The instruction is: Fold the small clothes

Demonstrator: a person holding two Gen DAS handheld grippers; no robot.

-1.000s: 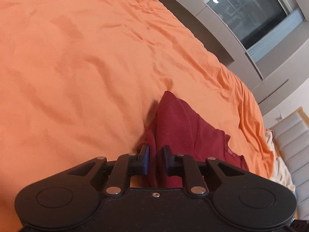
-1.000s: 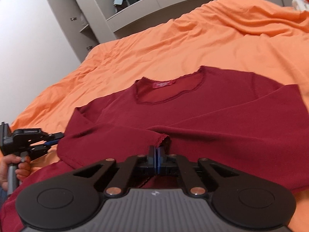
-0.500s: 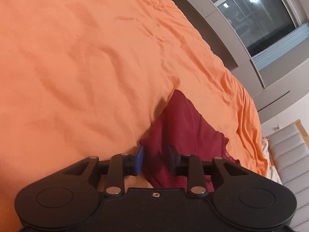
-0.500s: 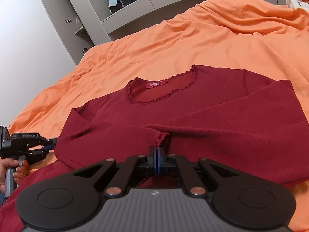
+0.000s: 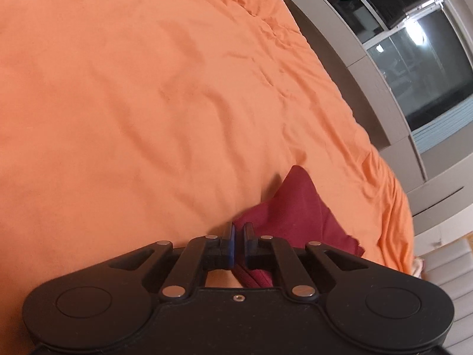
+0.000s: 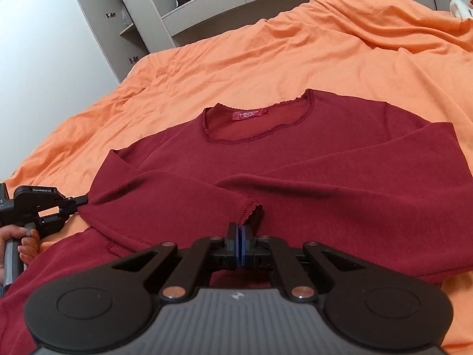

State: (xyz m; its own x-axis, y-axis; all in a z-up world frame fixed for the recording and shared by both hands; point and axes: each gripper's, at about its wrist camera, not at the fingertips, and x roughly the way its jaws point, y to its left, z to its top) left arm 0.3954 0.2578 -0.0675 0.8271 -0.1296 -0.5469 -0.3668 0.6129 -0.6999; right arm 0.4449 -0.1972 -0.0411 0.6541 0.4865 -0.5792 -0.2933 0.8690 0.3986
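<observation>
Where: on the orange bedspread (image 6: 266, 59), the dark red top (image 6: 295, 159) lies flat, neckline toward 12 o'clock.
Done: both sleeves folded across the chest.
Left gripper (image 5: 239, 235): just closed, pinching the top's side fold at 9 o'clock.
Right gripper (image 6: 240, 232): clamped on fabric by the sleeve cuff (image 6: 251, 211).
Left: body folds.

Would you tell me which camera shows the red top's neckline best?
The right wrist view: the red top lies spread on the orange bedsheet, its neckline and label facing the camera. The left wrist view shows only a bunched edge of it.
</observation>
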